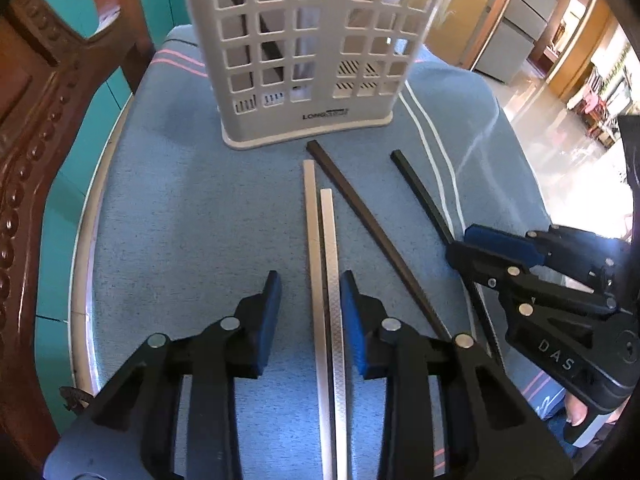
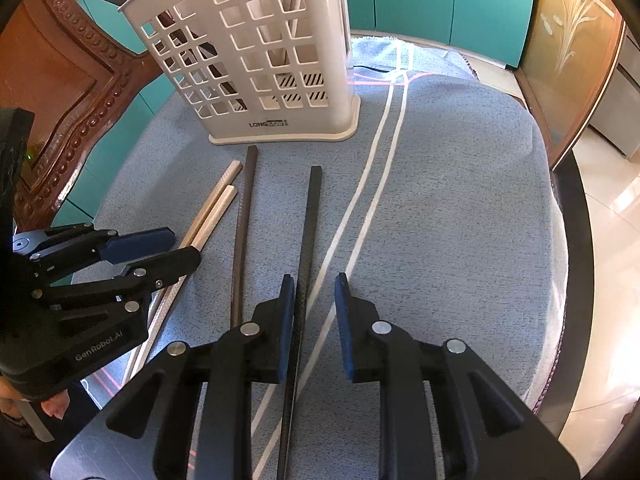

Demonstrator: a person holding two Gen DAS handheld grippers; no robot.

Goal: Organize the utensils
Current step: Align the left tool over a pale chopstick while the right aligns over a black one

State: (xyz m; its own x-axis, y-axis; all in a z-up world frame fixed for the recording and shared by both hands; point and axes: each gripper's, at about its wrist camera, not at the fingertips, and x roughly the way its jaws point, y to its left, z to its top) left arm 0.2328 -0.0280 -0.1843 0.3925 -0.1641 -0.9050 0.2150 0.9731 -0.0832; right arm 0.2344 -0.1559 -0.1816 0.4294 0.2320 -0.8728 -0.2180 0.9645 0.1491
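Observation:
A white lattice utensil holder (image 1: 304, 60) (image 2: 260, 60) stands upright at the far side of the blue cloth. In front of it lie two pale chopsticks (image 1: 314, 220) (image 2: 218, 200), a dark brown chopstick (image 1: 360, 208) (image 2: 244, 232) and a black chopstick (image 1: 420, 192) (image 2: 310, 232). My left gripper (image 1: 310, 312) (image 2: 186, 248) straddles the pale pair. Its right pad sits against one stick and its left pad stands clear, so it is open. My right gripper (image 2: 314, 316) (image 1: 460, 242) straddles the black chopstick, which lies beside the left pad with a gap to the right pad.
The blue cloth (image 1: 180, 220) (image 2: 460, 200) with white stripes covers a round table. A carved wooden chair (image 1: 36, 140) (image 2: 68, 80) stands at the left edge. Teal cabinets (image 2: 440, 0) lie beyond. The right half of the cloth is bare.

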